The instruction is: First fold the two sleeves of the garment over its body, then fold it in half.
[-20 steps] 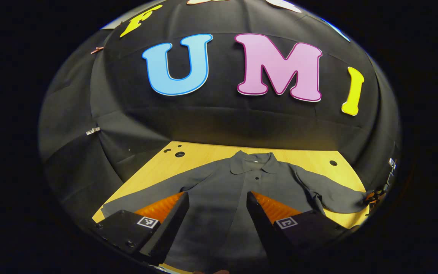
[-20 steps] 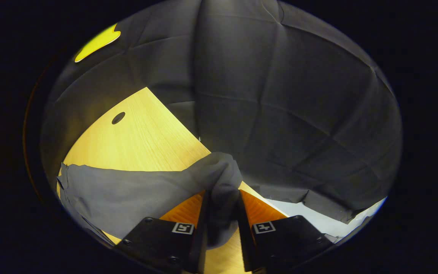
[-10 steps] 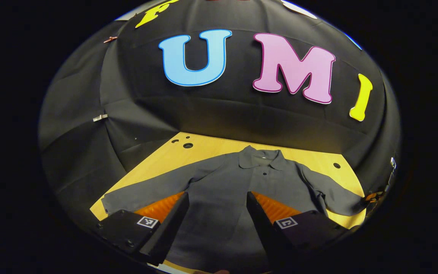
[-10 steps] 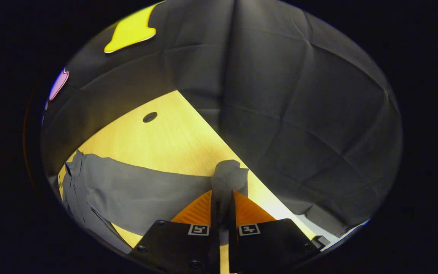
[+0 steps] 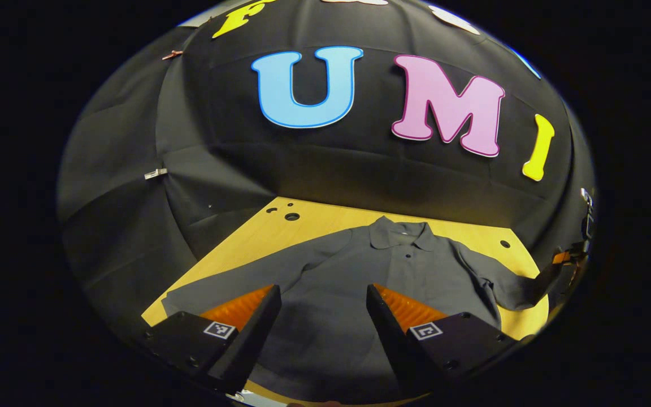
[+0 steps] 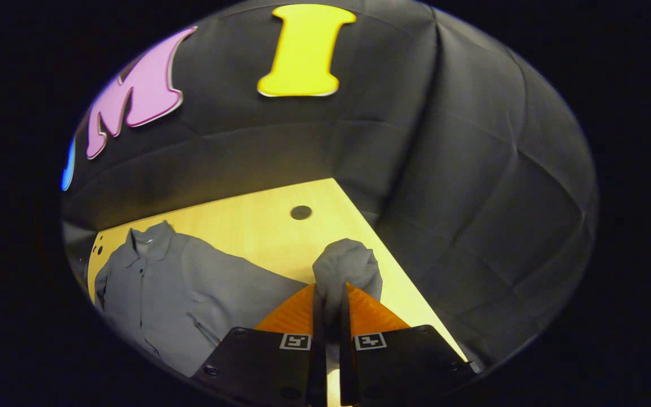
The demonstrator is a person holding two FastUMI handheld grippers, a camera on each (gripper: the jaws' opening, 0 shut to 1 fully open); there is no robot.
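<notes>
A dark grey collared shirt (image 5: 354,294) lies face up on the wooden table (image 5: 257,237), collar toward the booth wall, both sleeves spread out. In the left gripper view my left gripper (image 5: 322,308) hovers open over the shirt's lower body with nothing between its fingers. At that view's right edge the right gripper (image 5: 563,261) lifts the shirt's right sleeve end (image 5: 520,288). In the right gripper view my right gripper (image 6: 328,299) is shut on the sleeve cuff (image 6: 348,265), which bunches up above the fingertips; the shirt (image 6: 161,282) lies to the left.
The table (image 6: 257,226) has round holes, one near the far right corner (image 6: 300,212) and a few at the far left (image 5: 291,216). Black cloth walls close in the table on the back and both sides. The table's right edge runs close beside the held cuff.
My right gripper closed fully on the sleeve cuff, lifted it and swung to face the shirt's body. The left gripper drifted slightly left and stayed open.
</notes>
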